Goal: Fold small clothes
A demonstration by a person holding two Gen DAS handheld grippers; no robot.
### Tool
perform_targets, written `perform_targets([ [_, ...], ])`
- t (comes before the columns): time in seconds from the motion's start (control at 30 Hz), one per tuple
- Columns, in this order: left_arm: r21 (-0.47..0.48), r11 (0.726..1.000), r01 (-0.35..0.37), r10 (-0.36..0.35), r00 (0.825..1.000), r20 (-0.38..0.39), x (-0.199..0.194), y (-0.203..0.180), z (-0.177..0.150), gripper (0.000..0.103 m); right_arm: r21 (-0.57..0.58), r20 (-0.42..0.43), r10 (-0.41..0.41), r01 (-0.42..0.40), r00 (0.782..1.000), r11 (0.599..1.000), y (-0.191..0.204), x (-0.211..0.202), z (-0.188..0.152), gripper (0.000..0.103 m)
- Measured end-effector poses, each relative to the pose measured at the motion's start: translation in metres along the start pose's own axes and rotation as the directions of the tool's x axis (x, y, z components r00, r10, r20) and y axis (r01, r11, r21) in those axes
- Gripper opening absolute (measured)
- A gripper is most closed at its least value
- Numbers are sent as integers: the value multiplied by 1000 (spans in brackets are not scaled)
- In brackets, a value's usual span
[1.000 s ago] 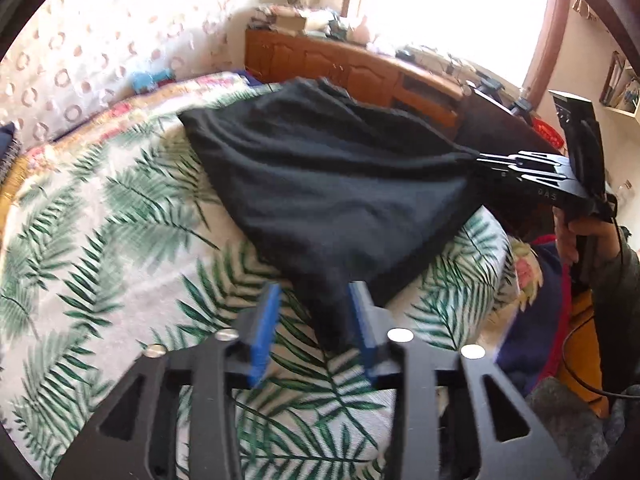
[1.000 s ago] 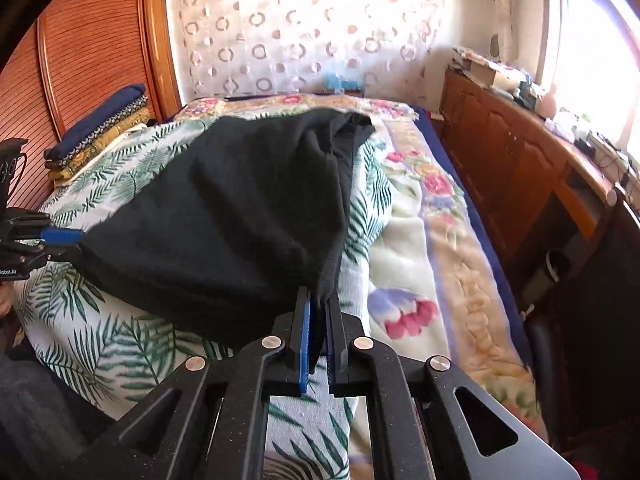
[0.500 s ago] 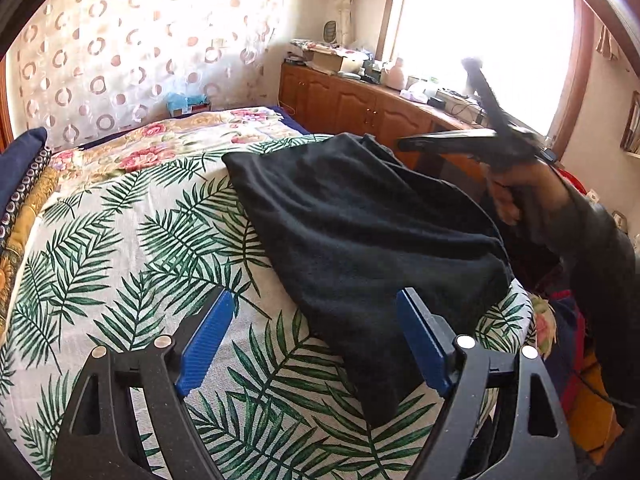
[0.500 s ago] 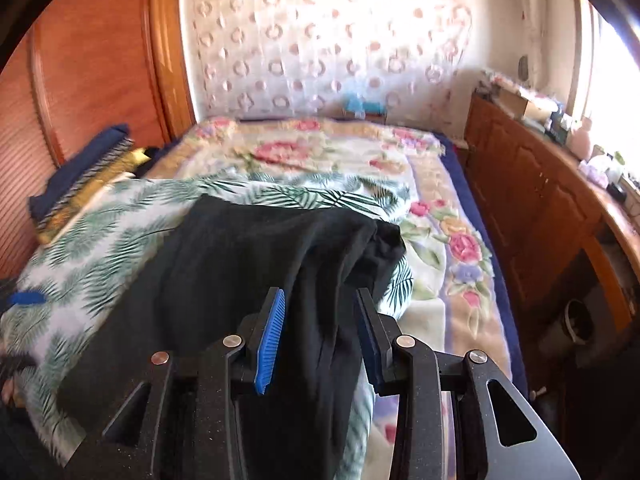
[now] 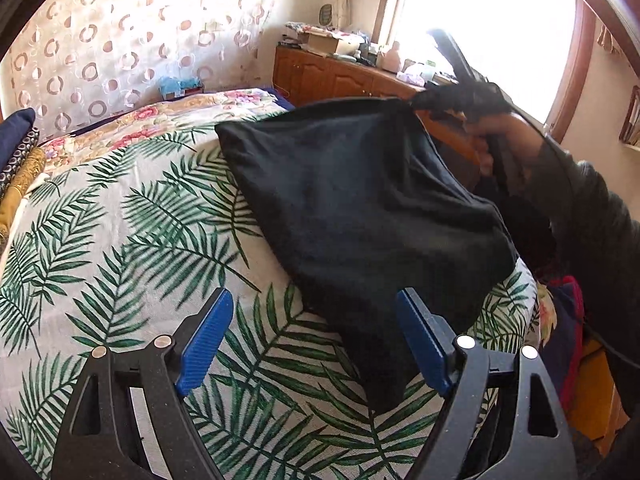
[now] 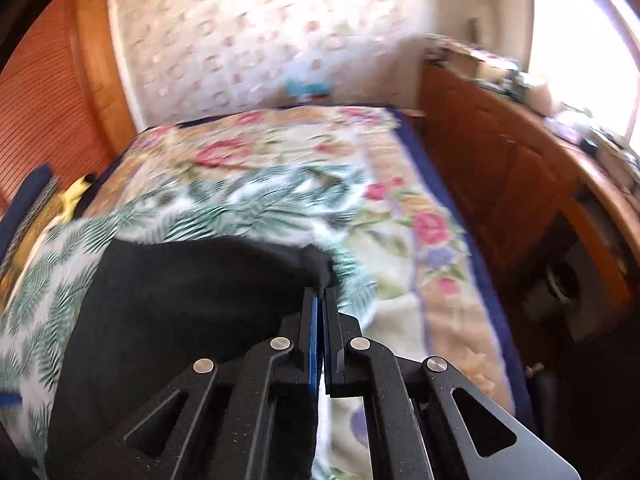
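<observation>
A black garment (image 5: 360,208) lies on the palm-leaf bedspread (image 5: 132,232), its near corner reaching between my left fingers. My left gripper (image 5: 316,340) is open wide and empty, hovering just above the near end of the garment. My right gripper (image 6: 320,300) is shut on the far right corner of the black garment (image 6: 180,304) and holds that corner lifted off the bed. In the left wrist view the right gripper (image 5: 416,102) shows at the upper right with the cloth hanging from it.
A wooden cabinet (image 6: 520,184) with clutter on top runs along the right side of the bed under a bright window. Folded dark and yellow cloths (image 5: 16,160) are stacked at the headboard. A floral blanket (image 6: 400,216) covers the bed's far and right parts.
My right gripper has closed on the garment's far corner and lifted it. My left gripper had released the near corner, opened wide and pulled back slightly.
</observation>
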State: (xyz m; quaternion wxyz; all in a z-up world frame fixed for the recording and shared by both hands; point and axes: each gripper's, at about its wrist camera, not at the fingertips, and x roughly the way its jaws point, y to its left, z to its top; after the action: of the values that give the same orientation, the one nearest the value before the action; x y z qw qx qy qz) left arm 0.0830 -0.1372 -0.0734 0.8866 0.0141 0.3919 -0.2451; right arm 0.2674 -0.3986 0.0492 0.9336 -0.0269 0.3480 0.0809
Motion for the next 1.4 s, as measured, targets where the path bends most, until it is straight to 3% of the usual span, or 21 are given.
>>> perform_targets([
  [0.1,12,1000,2,-2,1000,-20,4,-3,-4,84,-28,-7,-51,51,999,998,7,-1,-2,4],
  [0.17,14,1000,7,-7,999,-34,7,-4,-6,84,-46,2,-61,61,998,997,15,-9,-2,16],
  [0.3,13,1000,21,-20,998,-55,10,-3,-14,84,-98,30,3,0,1000,995,24,-34,-17,23],
  [0.4,7,999,39,-39,997,-63,10,-4,-19,83,-133,53,85,-77,995,988,34,-62,-42,37],
  [0.47,12,998,55,-54,996,-72,10,-6,-22,79,-158,57,116,-106,992,982,41,-77,-65,38],
  [0.63,32,998,52,-49,995,-83,10,-12,-26,78,-192,33,204,-194,978,962,55,-100,-117,38],
  [0.9,38,998,56,-52,994,-93,13,-15,-26,77,-223,3,255,-248,967,943,61,-122,-172,38],
  [0.97,40,997,64,-60,993,-104,13,-17,-27,68,-216,-6,270,-265,963,940,58,-129,-174,39],
  [1.03,49,996,74,-68,991,-114,14,-20,-29,61,-211,-16,276,-273,961,939,55,-135,-181,50],
  [1.2,58,990,126,-117,984,-137,11,-26,-33,37,-241,-28,283,-281,959,929,57,-146,-186,51],
  [1.27,57,987,149,-140,980,-142,11,-27,-33,15,-248,-28,287,-285,957,926,56,-152,-186,54],
  [1.4,52,978,204,-200,977,-76,-3,-29,-20,9,-265,-24,282,-278,959,923,59,-154,-188,57],
])
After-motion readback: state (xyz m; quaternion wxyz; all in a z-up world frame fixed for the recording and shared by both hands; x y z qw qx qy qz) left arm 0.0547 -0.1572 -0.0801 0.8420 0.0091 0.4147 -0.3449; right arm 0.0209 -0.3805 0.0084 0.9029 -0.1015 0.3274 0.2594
